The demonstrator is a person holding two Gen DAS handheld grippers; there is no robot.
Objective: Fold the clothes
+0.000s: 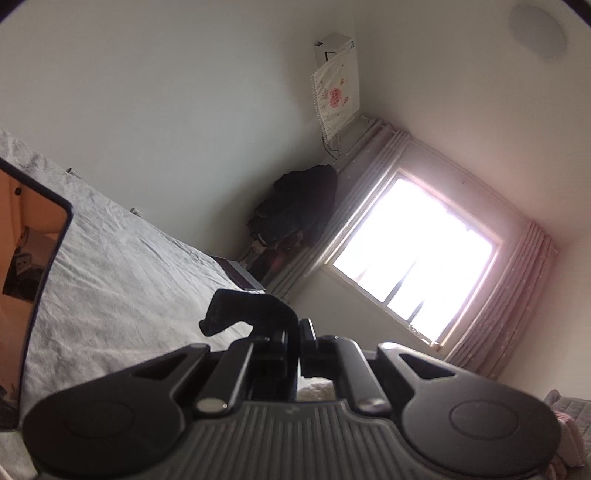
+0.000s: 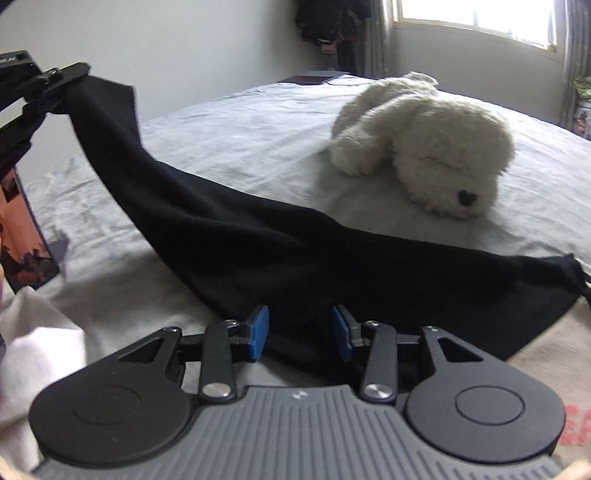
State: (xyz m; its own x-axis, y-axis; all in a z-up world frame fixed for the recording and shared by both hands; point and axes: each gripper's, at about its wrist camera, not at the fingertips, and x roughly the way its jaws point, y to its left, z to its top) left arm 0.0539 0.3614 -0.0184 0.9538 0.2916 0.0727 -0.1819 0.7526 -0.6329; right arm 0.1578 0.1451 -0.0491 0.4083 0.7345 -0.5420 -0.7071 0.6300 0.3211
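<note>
Draping from the left gripper [image 2: 48,79], clamped on one raised corner, a black garment [image 2: 258,251] stretches across the grey bed [image 2: 258,122]; the right gripper [image 2: 300,332] hovers, jaws apart, at its near edge.

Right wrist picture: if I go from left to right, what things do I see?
Left gripper pinching the cloth's corner → black fabric garment draped across the bed → fluffy white stuffed dog lying on the pale grey bedsheet → bright window.

I'm seeing the garment [image 2: 280,251] lying across the bed [image 2: 258,122], the plush toy [image 2: 424,147] sitting behind it, toward the window [image 2: 480,18].
</note>
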